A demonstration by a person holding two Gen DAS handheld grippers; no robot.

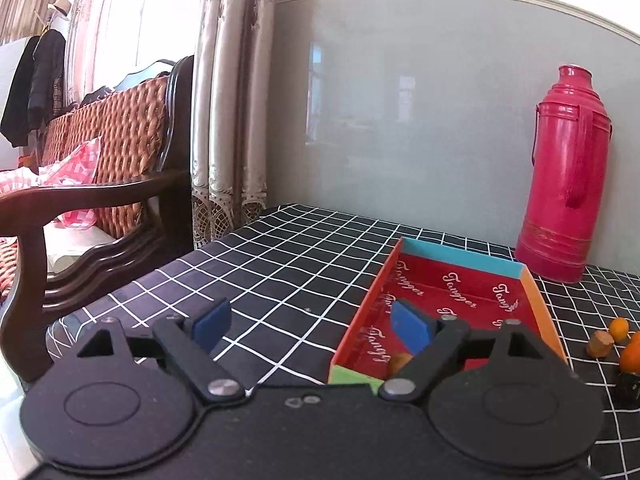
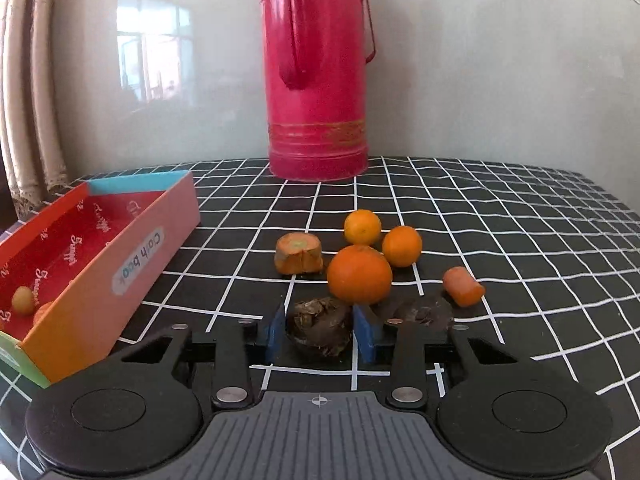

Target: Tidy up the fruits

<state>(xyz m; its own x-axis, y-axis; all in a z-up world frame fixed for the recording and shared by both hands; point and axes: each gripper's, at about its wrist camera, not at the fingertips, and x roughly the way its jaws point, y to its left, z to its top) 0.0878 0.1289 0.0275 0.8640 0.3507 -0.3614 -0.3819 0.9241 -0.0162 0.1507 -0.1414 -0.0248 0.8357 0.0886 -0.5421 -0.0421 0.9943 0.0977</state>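
My right claw [image 2: 320,338] is gripping the dark chestnut [image 2: 319,326]; two pieces are sitting boxed [image 2: 156,248], oranges [image 2: 359,274] at twelve o'clock waiting.

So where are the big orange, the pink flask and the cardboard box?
big orange [image 2: 359,275]: right wrist view, middle of its peel.
pink flask [image 2: 318,92]: right wrist view, its body.
cardboard box [image 2: 132,264]: right wrist view, outer side wall.
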